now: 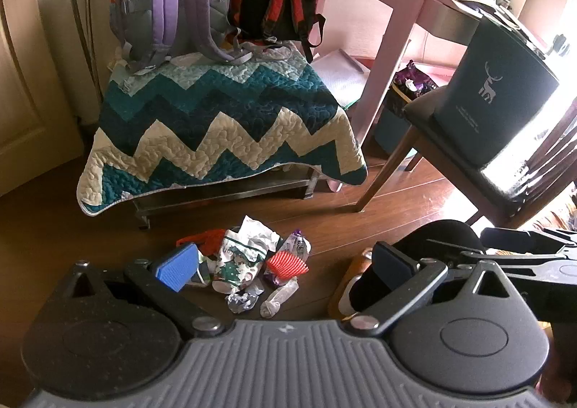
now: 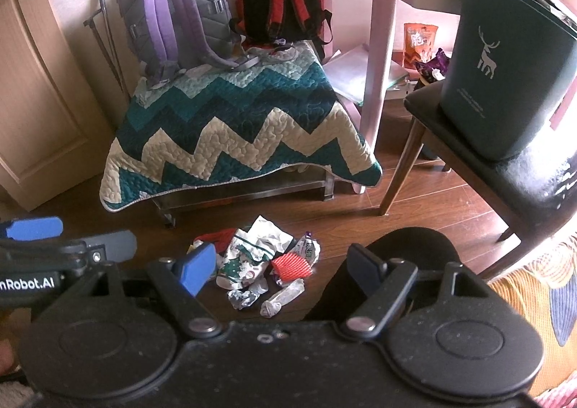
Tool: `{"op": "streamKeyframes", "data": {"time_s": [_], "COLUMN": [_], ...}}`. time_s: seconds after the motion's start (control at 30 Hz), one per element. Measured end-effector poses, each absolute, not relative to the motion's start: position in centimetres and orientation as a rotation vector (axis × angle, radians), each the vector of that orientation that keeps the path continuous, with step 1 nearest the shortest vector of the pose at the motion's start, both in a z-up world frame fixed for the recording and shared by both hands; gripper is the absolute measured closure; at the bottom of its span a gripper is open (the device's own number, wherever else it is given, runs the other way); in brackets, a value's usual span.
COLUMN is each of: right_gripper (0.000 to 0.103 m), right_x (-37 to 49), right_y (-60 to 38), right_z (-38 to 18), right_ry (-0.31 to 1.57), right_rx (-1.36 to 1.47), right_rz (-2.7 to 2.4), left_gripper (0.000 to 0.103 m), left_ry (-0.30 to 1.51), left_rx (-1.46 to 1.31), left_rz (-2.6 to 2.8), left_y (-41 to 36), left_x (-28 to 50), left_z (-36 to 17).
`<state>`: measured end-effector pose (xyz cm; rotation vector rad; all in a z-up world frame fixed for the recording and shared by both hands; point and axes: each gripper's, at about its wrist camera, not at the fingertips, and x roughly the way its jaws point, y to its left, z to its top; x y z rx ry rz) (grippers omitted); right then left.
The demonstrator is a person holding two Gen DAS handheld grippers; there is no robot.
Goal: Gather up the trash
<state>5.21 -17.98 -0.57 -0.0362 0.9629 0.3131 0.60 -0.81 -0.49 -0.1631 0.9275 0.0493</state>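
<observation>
both grippers, left gripper (image 1: 285, 269) and right gripper (image 2: 277, 265), have jaws wide apart and hold nothing; trash (image 1: 252, 263) lies on the floor at 12 o'clock, so go down slowly and pinch one piece.

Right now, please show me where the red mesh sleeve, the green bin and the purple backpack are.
red mesh sleeve (image 1: 287, 262): left wrist view, middle of the netting.
green bin (image 2: 505, 83): right wrist view, front wall beside the deer print.
purple backpack (image 2: 173, 11): right wrist view, on a shoulder strap.
</observation>
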Motion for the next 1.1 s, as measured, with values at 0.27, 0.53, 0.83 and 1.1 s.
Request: {"op": "streamKeyframes", "data": {"time_s": [0.27,0.53,0.83,1.1], "right_gripper": [0.023,0.023,0.023,0.023], "right_x": [7.8,12.6,19.5,26.8], "right_y": [-16.3,-13.9,-10.5,-10.0], "right_z": [-2.6,-6.5,-15.2,-24.5], "right_ry": [0.993,1.012,1.057,1.211], "right_rx": [-0.097,-0.169,-0.175,-0.081], "right_rz": [0.32,0.308,0.439,0.44], "left_gripper": [0.0,0.0,0.0,0.0], "left_ry": [0.96,0.991,0.995,1.111], "left_rx": [-0.197,-0.237,-0.268,-0.268], "left_rz": [0.042,0.129,0.207,0.254], "left_y": [1.0,4.8,12.2,16.8], "left_x": [3.6,8.5,14.3,18.9], "left_z": [-2.1,-5.9,-12.6,-21.1]}}
